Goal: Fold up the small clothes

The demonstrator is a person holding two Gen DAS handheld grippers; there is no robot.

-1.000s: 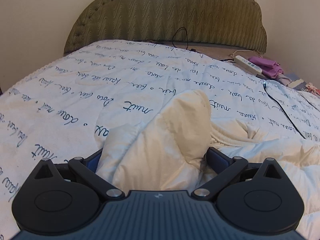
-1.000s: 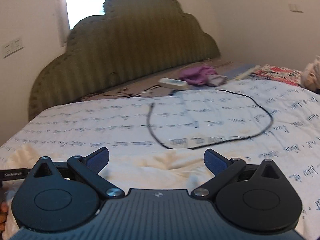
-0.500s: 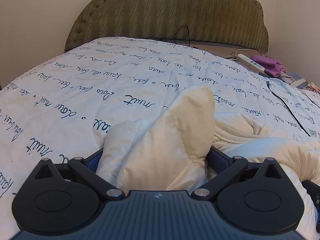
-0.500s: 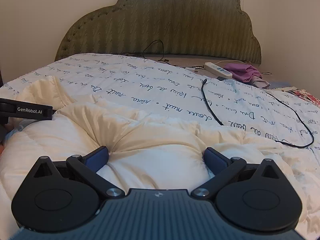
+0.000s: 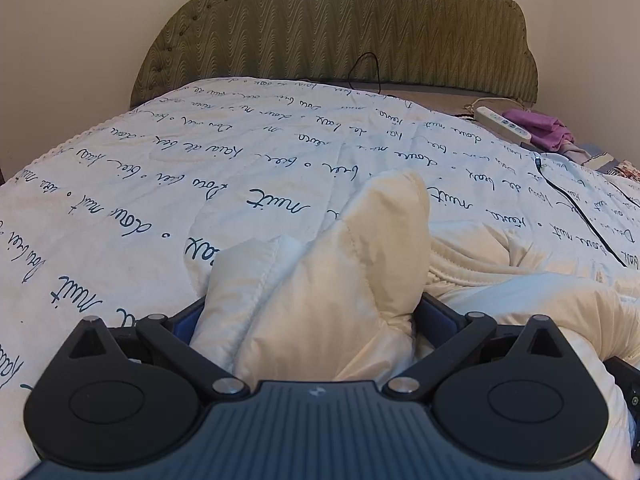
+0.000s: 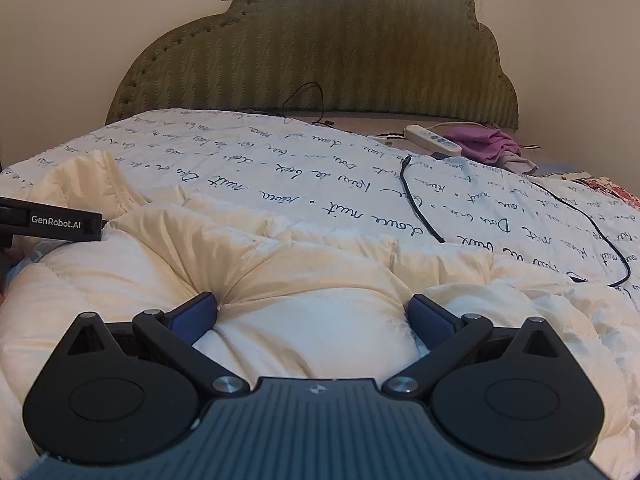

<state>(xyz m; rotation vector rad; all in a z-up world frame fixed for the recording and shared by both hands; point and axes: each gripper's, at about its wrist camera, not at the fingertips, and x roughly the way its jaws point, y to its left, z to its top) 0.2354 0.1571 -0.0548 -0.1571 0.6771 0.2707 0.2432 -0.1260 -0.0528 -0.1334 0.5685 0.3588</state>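
Observation:
A cream quilted padded garment [image 5: 332, 280] lies on the bed. My left gripper [image 5: 308, 316] has its fingers spread wide with a raised bunch of the garment standing between them; the fingertips are hidden behind the cloth. My right gripper [image 6: 312, 312] is also spread wide, its blue pads [image 6: 192, 314] pressed into the puffy cream garment [image 6: 312, 276], with cloth bulging between them. The left gripper's black body [image 6: 52, 222] shows at the left edge of the right wrist view.
A white quilt with dark script [image 5: 200, 168] covers the bed. An olive padded headboard [image 6: 320, 56] stands behind. A black cable [image 6: 424, 216] loops on the quilt at right. A white power strip [image 6: 432, 138] and purple cloth [image 6: 484, 144] lie by the headboard.
My right gripper swung left and came down onto the cream garment, which now bulges between its pads. My left gripper stayed around the raised bunch and shifted only slightly.

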